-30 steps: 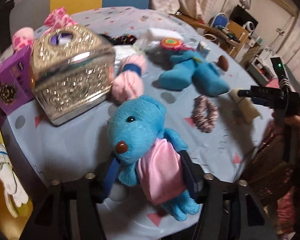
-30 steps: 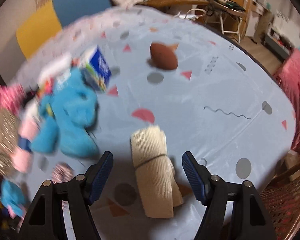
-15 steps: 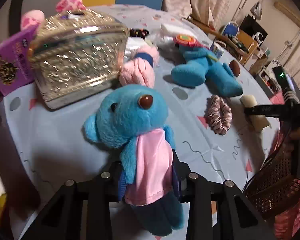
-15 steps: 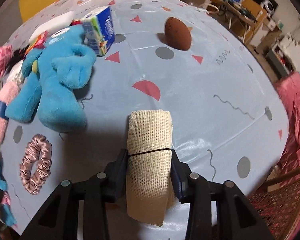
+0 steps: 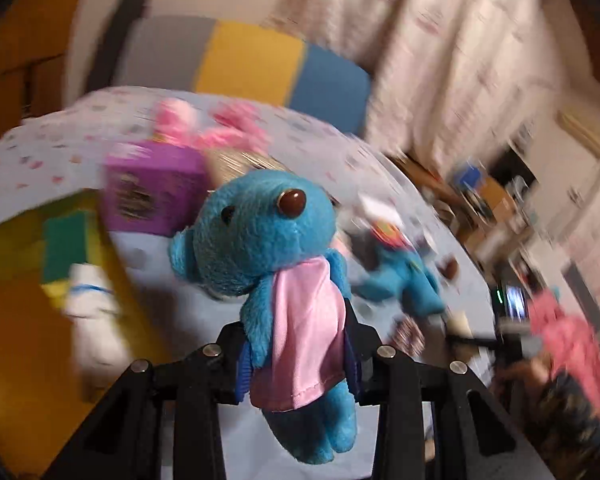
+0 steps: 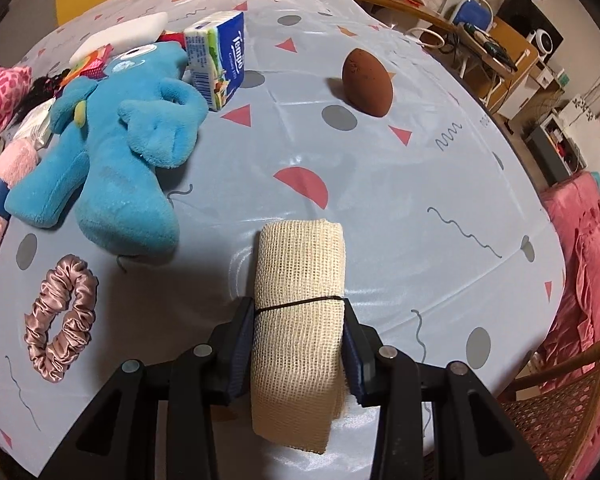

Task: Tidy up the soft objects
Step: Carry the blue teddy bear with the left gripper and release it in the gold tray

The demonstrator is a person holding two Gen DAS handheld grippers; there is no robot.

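Plush comes first: our left tongs [image 5: 296, 356] grip the blue teddy bear [image 5: 276, 264] by its pink-clad middle. It hangs clear of the tabletop [image 5: 188, 312], head ahead of the tongs and legs dangling beneath. Holding the torso keeps the heavy head from flopping, we judge. A second ago this bear lay between wide-spread jaws; they have just been closing and now pinch it, and the view has swung up toward the purple box [image 5: 152, 188] and a blurred pink toy [image 5: 220, 128] beyond.

Our right tongs [image 6: 298, 344] clench the rolled beige gauze bandage [image 6: 300, 300] at its black band, where the roll is tightest and least likely to unwind. It seems to rest on the tabletop [image 6: 380, 208], so we judge this lift not yet begun. These jaws too have just been closing: a second ago they stood apart on either side of the roll.

Left of the right tongs lie the pink scrunchie [image 6: 60, 316] and, farther ahead, the blue plush creature [image 6: 112, 140], with the tissue pack [image 6: 216, 64] touching its arm. A brown egg-shaped sponge [image 6: 366, 82] sits ahead to the right, well apart.
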